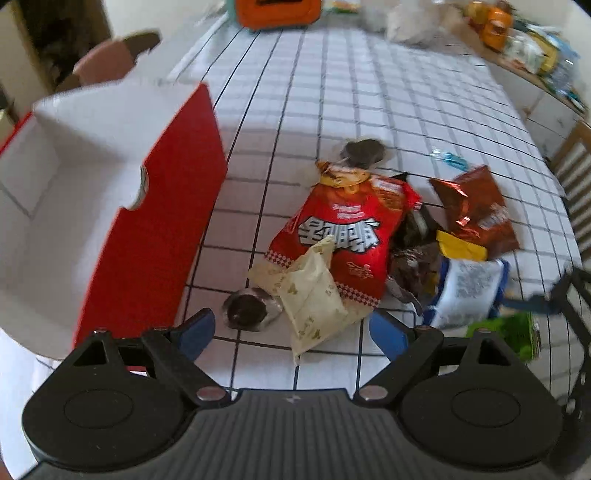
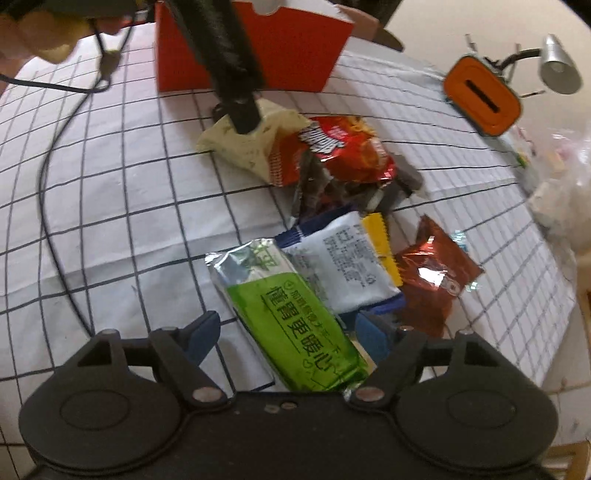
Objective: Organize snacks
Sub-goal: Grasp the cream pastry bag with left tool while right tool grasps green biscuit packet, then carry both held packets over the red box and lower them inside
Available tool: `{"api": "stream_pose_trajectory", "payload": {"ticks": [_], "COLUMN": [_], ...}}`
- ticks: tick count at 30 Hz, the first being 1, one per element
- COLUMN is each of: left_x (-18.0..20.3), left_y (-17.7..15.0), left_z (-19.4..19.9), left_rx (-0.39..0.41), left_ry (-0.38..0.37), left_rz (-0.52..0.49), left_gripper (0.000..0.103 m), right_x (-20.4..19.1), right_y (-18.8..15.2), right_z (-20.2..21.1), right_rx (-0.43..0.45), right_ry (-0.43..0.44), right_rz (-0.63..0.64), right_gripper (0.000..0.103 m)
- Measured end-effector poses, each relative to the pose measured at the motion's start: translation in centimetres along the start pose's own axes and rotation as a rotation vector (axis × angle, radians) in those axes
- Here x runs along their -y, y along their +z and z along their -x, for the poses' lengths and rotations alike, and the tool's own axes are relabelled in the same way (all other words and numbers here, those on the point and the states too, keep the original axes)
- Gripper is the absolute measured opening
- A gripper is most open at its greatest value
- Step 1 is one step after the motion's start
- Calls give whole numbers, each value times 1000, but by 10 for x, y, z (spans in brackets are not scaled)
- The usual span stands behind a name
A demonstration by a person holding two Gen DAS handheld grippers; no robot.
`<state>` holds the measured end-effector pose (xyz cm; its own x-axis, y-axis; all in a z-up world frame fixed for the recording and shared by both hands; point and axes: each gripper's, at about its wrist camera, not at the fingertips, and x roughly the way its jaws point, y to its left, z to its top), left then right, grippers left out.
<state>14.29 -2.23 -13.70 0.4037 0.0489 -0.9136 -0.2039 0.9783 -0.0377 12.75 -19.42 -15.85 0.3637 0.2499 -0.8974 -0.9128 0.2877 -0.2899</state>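
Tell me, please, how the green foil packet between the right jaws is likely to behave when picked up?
The green foil packet looks flat and thin, so probably light and floppy. Its glossy film may slip. Lying partly under the white packet, it may drag that along.

Off-task surroundings, as I see them from both wrist views

My table carries a white cloth with a dark grid [image 1: 332,92], and at its far end I see an orange container with a dark slot [image 2: 482,98] in its top, ringed in teal. Just beside that, off the table edge, I make out a silver lamp head [image 2: 559,66] on a bent dark neck. A thin black cable [image 2: 51,206] loops across the cloth on the left of my right-hand view. Past the far corner I see a crumpled pale plastic bag [image 1: 410,18], blurred, and a side shelf [image 1: 532,51] crowded with things I cannot tell apart. A wooden chair back [image 1: 574,158] stands at the right edge.
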Motion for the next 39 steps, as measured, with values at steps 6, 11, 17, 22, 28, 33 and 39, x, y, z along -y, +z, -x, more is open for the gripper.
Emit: {"api": "stream_pose_trajectory", "payload": {"ticks": [6, 11, 17, 22, 28, 33, 39], "left_x": [-8, -10, -10, -7, -5, -7, -13], "left_y": [13, 18, 22, 20, 15, 12, 4], "left_z": [-29, -42, -48, -45, -38, -33, -18], "left_rx": [-82, -116, -127, -123, -123, -122, -116], "left_ry": [2, -1, 31, 38, 46, 39, 15], "left_rz": [117, 152, 157, 129, 94, 76, 53], "left_gripper": [91, 88, 77, 58, 38, 33, 33], "right_x": [3, 1, -4, -5, -1, -3, -8], "right_y": [-2, -7, -12, -17, -29, -38, -42], "right_z": [0, 2, 7, 9, 12, 21, 35], "right_rx": [-2, -5, 5, 10, 30, 50, 82], "right_ry": [47, 66, 61, 54, 63, 59, 52], "right_rz": [-66, -126, -204, -303, -480, -596, -700], "right_gripper": [68, 51, 43, 42, 41, 41, 41]}}
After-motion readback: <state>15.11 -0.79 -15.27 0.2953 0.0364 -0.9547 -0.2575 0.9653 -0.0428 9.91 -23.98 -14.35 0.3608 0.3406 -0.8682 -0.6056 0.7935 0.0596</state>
